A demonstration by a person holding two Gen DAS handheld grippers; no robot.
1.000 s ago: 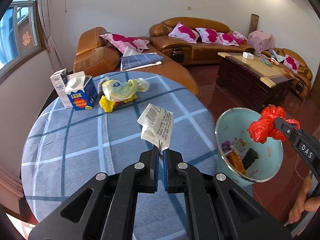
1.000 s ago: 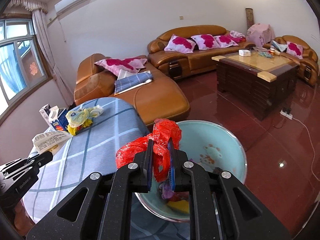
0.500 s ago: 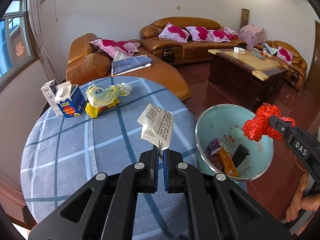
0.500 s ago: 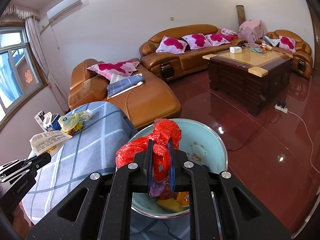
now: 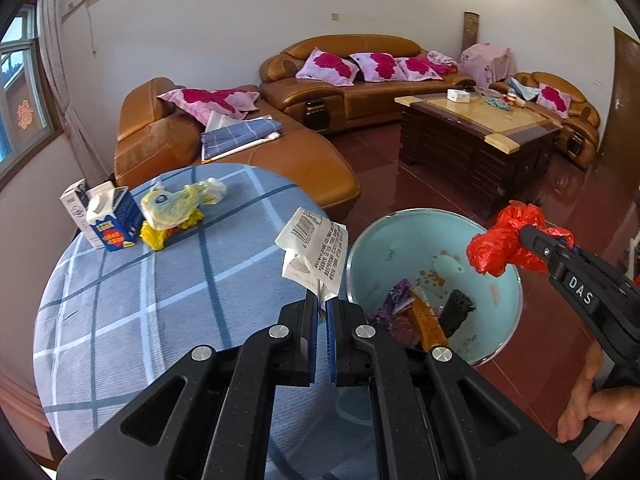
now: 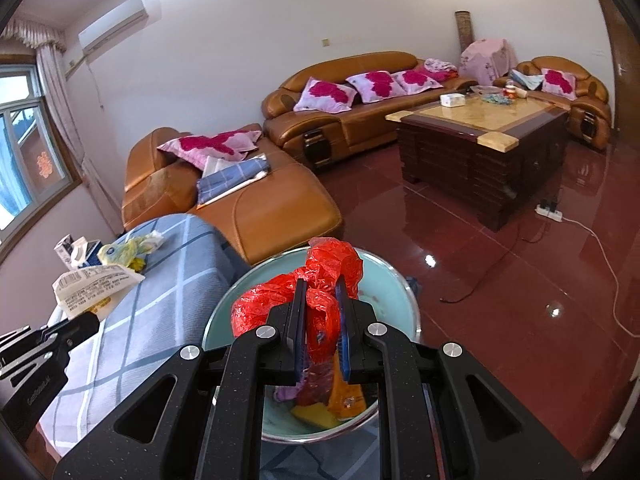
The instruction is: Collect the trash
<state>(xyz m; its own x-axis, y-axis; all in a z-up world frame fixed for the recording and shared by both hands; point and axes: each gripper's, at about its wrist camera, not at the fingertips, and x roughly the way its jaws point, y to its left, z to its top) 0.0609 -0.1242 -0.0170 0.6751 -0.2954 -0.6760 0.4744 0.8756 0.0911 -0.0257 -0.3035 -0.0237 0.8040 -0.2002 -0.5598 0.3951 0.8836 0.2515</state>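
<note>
My left gripper [image 5: 322, 304] is shut on a crumpled white paper wrapper [image 5: 316, 250] with a barcode, held above the edge of the round table [image 5: 120, 312], just left of the bin. A light blue trash bin [image 5: 400, 240] stands beside the table and holds several scraps. My right gripper [image 6: 322, 284] is shut on a red plastic bag [image 6: 332, 260], held over the bin [image 6: 384, 280]. From the left wrist view the red bag [image 5: 504, 240] hangs over the bin's right rim. In the right wrist view the wrapper [image 6: 96, 284] shows at the left.
On the table's far side lie a yellow plastic bag [image 5: 180, 208] and two milk cartons [image 5: 108, 220]. Brown leather sofas [image 5: 352, 80] and a dark wooden coffee table [image 5: 476, 136] stand behind. A white cable [image 6: 592, 240] runs over the red floor. A hand [image 5: 600, 412] grips the right tool.
Both grippers have moved sideways toward the bin with their loads still held. The bin sits closer under the wrapper, and the red bag hangs over the bin's right rim.
</note>
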